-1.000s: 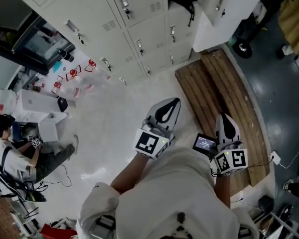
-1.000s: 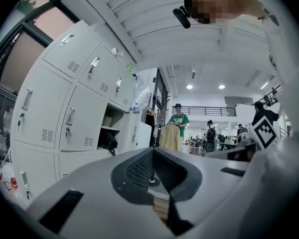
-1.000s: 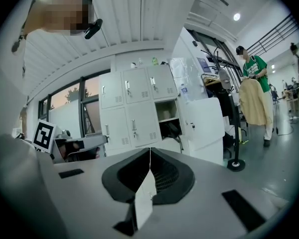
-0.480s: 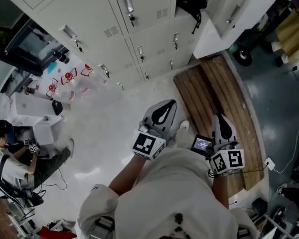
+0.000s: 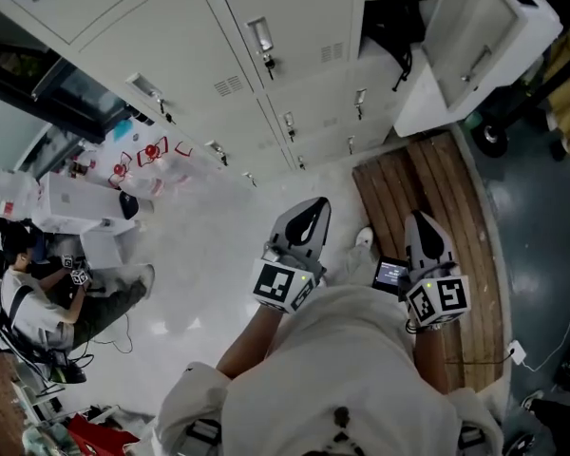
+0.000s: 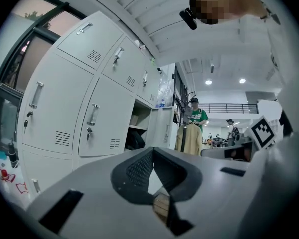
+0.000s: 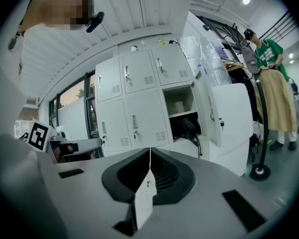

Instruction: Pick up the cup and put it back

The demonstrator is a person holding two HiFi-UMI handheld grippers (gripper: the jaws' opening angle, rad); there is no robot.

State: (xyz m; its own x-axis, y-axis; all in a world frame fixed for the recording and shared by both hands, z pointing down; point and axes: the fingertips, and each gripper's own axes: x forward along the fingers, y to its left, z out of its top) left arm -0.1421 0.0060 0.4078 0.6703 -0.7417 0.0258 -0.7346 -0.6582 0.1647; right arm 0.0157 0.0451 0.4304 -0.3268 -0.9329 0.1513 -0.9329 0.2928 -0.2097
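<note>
**Left gripper** (image 6: 152, 150): jaws together at the tips, with nothing clamped between them.

**Right gripper** (image 7: 150, 151): jaws likewise closed to a thin seam, and empty.

We see both held side by side and apart in front of the person, roughly level. They point toward the bank of lockers (image 5: 266, 84).

**Beyond the jaws.** One open locker (image 7: 182, 111) faces the right gripper. Its door (image 7: 231, 118) is swung to the right, a dark bag (image 7: 188, 126) sits in the lower part, and a pale box-like item is on the shelf above. A wooden platform (image 5: 437, 188) lies on the floor (image 5: 218, 255) along the foot of the lockers, at the right side of the head view.

**The cup.** We find it in no view. It may stand inside the open locker, but we cannot tell.

**Progress.** We judge the task barely begun. The cup has not yet been grasped, so locating, lifting and returning it all remain.
</note>
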